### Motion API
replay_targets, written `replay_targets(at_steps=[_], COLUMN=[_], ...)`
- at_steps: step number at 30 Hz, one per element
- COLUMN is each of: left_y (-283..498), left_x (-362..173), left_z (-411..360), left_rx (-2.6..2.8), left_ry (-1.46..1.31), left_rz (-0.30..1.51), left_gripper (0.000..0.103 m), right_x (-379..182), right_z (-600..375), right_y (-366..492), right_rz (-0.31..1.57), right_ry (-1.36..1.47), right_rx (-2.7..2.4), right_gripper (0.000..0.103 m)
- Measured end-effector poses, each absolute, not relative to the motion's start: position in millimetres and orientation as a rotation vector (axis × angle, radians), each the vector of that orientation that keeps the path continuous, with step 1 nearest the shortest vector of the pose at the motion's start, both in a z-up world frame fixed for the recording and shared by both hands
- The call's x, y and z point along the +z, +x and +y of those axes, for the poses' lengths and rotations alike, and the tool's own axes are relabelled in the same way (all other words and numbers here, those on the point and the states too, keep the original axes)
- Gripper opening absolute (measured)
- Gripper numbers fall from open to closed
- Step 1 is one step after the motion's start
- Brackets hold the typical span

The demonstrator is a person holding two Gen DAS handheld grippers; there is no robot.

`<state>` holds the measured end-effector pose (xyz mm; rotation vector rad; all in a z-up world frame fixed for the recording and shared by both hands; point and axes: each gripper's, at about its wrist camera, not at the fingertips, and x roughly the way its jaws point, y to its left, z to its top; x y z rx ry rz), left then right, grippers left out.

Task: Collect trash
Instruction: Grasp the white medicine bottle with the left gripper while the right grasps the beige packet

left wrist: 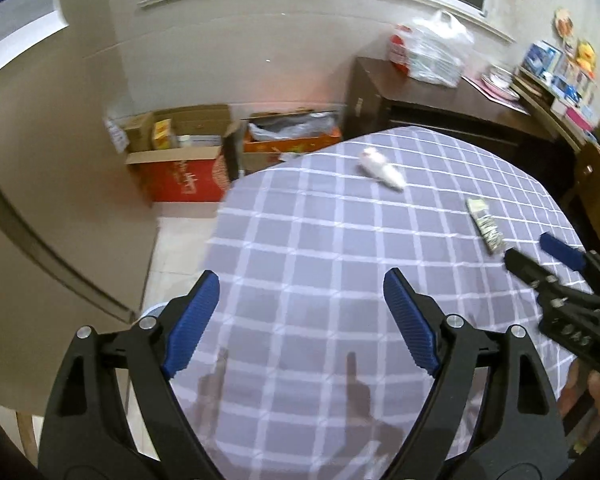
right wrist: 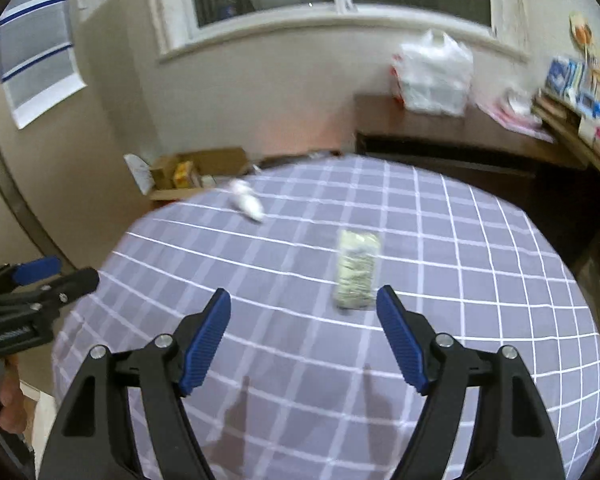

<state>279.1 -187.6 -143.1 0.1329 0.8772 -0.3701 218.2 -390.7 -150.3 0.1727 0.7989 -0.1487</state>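
A crumpled white wrapper lies at the far side of the round table with the grey checked cloth; it also shows in the right wrist view. A flat greenish printed packet lies mid-table, just ahead of my right gripper, near its right finger; it also shows in the left wrist view. My left gripper is open and empty above the table's near part. My right gripper is open and empty; it shows at the right of the left wrist view.
Open cardboard boxes stand on the floor beyond the table by the wall. A dark wooden sideboard at the back right carries a white plastic bag and small boxes. A window is above.
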Motion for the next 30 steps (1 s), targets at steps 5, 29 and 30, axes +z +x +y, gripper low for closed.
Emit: replay_targets(at_steps=[5,29,30], left_y=[309,395,394], left_x=[-154,-197,-196], left_z=[-223,-306,-305], left_rx=[-0.375,-0.357,-0.384], left_ry=[0.139,0.130,0.124], left_rz=[0.910,0.897,0.900], left_gripper=[0.083,0.043,0.030], right_x=[-177,-187,-188], right_z=[-418,-460,-460], right_y=[248,297,297], right_rz=[0.876,0.847,0.848], right_ry=[0.119,0.171,0.175], right_rx=[-0.200,-0.116,-0.114], right_gripper=[0.074,0.016,0.016])
